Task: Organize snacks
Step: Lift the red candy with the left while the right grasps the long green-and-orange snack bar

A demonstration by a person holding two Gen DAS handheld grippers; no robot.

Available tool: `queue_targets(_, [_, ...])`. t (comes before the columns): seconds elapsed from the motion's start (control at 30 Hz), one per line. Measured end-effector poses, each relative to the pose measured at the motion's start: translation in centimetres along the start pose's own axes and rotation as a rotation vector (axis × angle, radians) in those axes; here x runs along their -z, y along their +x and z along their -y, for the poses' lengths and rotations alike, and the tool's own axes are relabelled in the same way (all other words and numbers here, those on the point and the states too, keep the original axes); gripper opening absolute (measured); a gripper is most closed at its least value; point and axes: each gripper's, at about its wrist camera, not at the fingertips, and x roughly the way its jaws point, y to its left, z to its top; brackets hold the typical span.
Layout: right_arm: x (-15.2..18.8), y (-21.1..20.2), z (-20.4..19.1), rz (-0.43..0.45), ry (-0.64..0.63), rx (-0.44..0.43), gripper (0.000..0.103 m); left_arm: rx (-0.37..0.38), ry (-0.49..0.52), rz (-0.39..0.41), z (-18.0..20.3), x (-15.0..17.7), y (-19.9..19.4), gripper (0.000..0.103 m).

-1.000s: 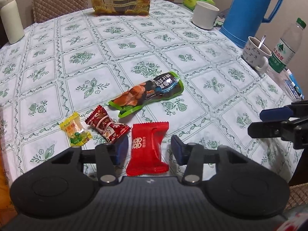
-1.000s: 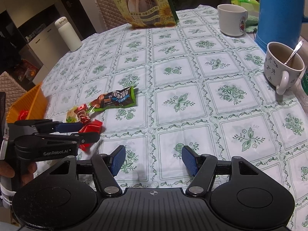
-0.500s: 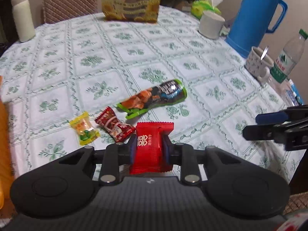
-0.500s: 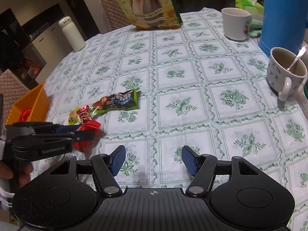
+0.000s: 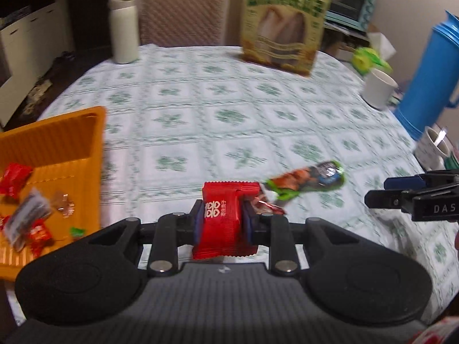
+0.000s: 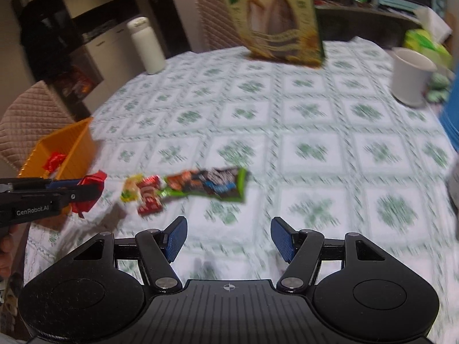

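Left gripper (image 5: 223, 223) clamping red packet (image 5: 226, 218), its lower edge hidden.

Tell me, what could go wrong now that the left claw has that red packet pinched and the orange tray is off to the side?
The left gripper pinches the red packet only across its crinkly middle, so it might slip out before reaching the orange tray. The tray sits near the table's edge, so a clumsy drop could land on its rim or off the table. The open right gripper hovers near the green snack bag and could nudge it.

3 loose snacks (image 6: 186, 187) on table, 1 red packet (image 5: 222, 219) gripped, 2 mugs (image 5: 378, 88).
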Motion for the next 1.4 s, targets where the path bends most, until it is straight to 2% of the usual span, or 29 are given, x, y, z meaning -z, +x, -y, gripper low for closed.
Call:
queue_targets(0.13, [-1.8, 2.1, -0.3, 0.018, -0.055, -0.052, 0.065, -0.03, -0.026, 0.006, -0.9, -0.2, -0.3, 0.024])
queue_targets(0.33, [-3.7, 5.5, -0.6, 0.003, -0.142, -0.07, 0.065, -0.076, -0.048, 0.012, -2.2, -0.5, -0.4, 0.024])
queue_targets(0.57, [-4.8, 8.5, -0.4, -0.031, -0.143, -0.122, 0.065, -0.105, -0.08, 0.002, -3.6, -0.6, -0.6, 0.024])
queue_targets(0.73, [-5.0, 9.3, -0.5, -0.048, -0.146, -0.142, 0.065, -0.105, -0.085, -0.01, -3.7, -0.5, -0.5, 0.024])
queue_targets(0.93, [-4.0, 8.4, -1.4, -0.091, -0.175, -0.175, 0.064, -0.096, -0.084, -0.009, -3.8, -0.7, -0.3, 0.024])
queue_targets(1.2, [-2.8, 7.8, -2.8, -0.084, -0.201, -0.14, 0.064, -0.093, -0.083, -0.004, -3.7, -1.0, -0.1, 0.024])
queue_targets(1.27, [-3.0, 8.0, -3.0, -0.07, -0.211, -0.107, 0.064, -0.094, -0.083, -0.001, -3.7, -1.0, -0.2, 0.024])
queue_targets(1.4, [-3.4, 8.7, -3.2, -0.056, -0.246, -0.061, 0.051, -0.097, -0.086, 0.0, -3.8, -0.9, -0.4, 0.024])
